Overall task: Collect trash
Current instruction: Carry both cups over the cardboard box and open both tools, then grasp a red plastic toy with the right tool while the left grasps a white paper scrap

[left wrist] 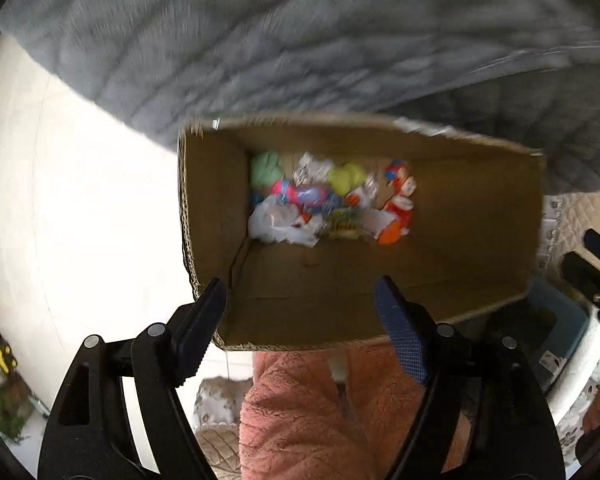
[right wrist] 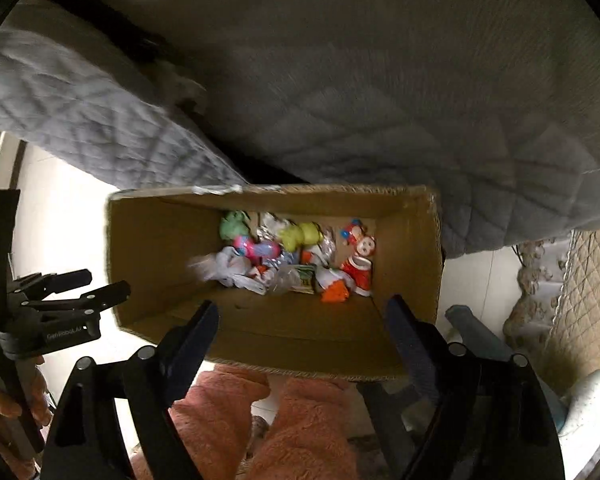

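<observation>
An open cardboard box (left wrist: 480, 216) stands on the floor below both grippers; it also shows in the right wrist view (right wrist: 156, 248). Its bottom holds a pile of trash (left wrist: 328, 204): crumpled white plastic (left wrist: 276, 224), colourful wrappers, green and yellow wads and a red-and-white packet (right wrist: 360, 268). My left gripper (left wrist: 300, 304) is open and empty above the box's near edge. My right gripper (right wrist: 304, 324) is open and empty above the same edge. The left gripper also shows at the left of the right wrist view (right wrist: 68, 292).
A grey quilted sofa cover (left wrist: 260, 40) hangs just behind the box. The person's pink fleece legs (left wrist: 320, 420) are below the grippers. White floor (left wrist: 60, 200) lies left of the box. A beige quilted mat (right wrist: 580, 300) and a blue-grey bin (left wrist: 556, 320) are on the right.
</observation>
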